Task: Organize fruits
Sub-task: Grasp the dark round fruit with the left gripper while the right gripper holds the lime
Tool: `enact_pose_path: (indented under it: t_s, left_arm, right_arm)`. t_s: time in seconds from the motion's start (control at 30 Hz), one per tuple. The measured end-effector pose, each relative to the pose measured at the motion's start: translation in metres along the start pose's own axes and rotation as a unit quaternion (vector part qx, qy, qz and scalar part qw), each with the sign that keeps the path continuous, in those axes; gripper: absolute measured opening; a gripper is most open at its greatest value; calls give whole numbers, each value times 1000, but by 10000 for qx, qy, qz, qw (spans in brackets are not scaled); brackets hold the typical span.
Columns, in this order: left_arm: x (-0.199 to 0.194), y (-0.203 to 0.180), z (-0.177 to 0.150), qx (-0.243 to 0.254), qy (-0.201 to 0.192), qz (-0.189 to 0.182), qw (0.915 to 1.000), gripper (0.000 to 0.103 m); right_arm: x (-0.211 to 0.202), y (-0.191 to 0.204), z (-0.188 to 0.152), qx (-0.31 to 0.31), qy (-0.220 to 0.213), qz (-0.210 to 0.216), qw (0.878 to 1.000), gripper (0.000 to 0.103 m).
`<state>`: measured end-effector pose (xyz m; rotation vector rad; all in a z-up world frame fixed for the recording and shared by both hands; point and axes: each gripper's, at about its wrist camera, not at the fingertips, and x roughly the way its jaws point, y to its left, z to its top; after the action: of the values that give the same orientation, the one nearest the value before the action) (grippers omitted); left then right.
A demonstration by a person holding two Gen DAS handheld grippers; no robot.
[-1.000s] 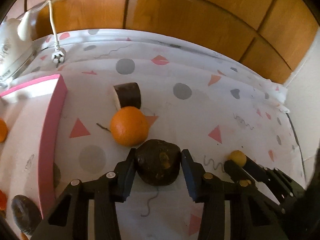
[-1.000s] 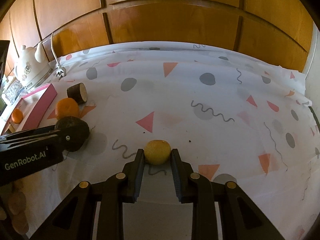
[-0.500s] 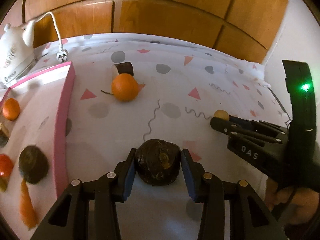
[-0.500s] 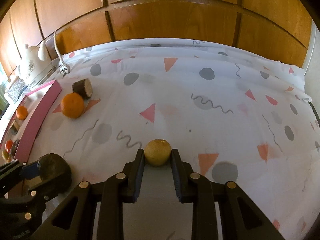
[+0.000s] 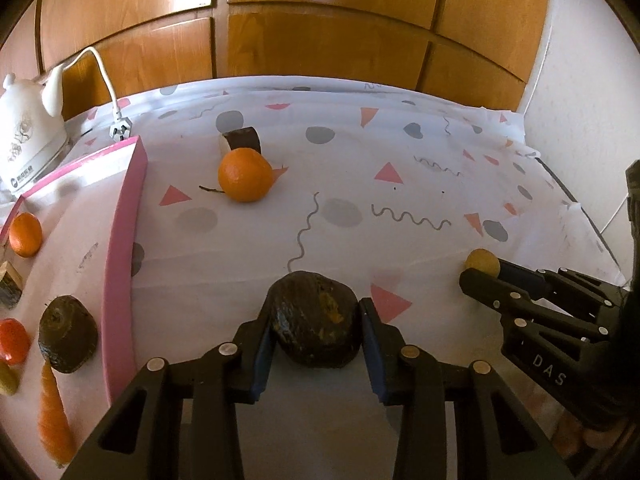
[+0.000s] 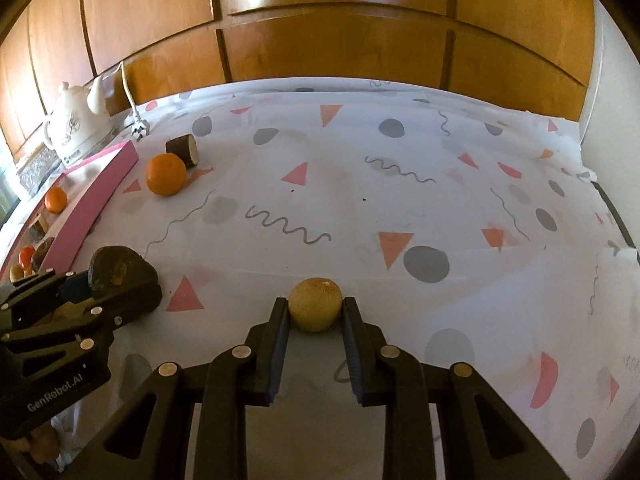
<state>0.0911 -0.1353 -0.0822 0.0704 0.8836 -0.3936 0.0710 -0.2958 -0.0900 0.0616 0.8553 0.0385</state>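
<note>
Left gripper (image 5: 316,320): jaws pinch a dark fruit (image 5: 314,318) at lower centre of the left wrist frame, above the cloth (image 5: 360,184). Right gripper (image 6: 315,312): jaws pinch a yellow fruit (image 6: 315,304) at lower centre of the right wrist frame. An orange (image 5: 245,175) lies on the cloth at upper left, with a dark cut piece (image 5: 242,142) touching it behind. The pink tray (image 5: 120,240) at left holds a second orange (image 5: 25,234), a dark root (image 5: 68,334) and a carrot (image 5: 54,420).
</note>
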Motion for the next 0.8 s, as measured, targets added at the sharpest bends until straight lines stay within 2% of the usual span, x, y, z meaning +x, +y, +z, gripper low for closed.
enact_pose_path:
  t_s: [0.8]
  left_arm:
    - [-1, -2, -2, 92, -83, 74, 9999, 39]
  right_arm:
    - [0, -2, -4, 56, -129, 81, 9999, 27]
